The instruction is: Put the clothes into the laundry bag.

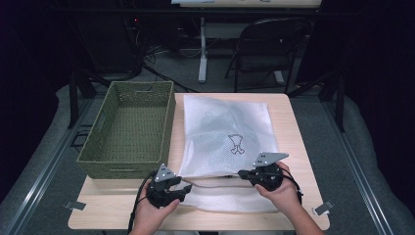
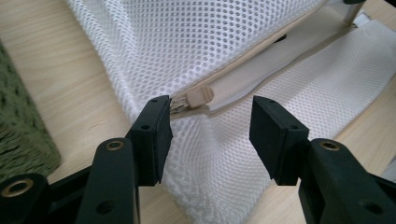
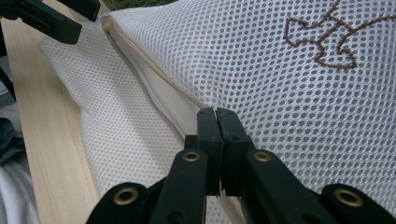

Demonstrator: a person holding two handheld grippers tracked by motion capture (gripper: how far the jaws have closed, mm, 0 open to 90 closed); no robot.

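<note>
Your left gripper view is showing what the high view is blurring: the beige zip pull sitting just ahead of its spread jaws, near the left pad, with nothing pinched. Your right gripper view is showing its jaws clenched on the mesh bag at the zip seam, below the brown stitched emblem.

From above, both your hands are reaching in at the table's near edge, the left gripper at the bag's near left corner, the right gripper farther along the same edge. A green basket is sitting beyond your left gripper. Behind the table, a folding chair is standing in the dim room.
</note>
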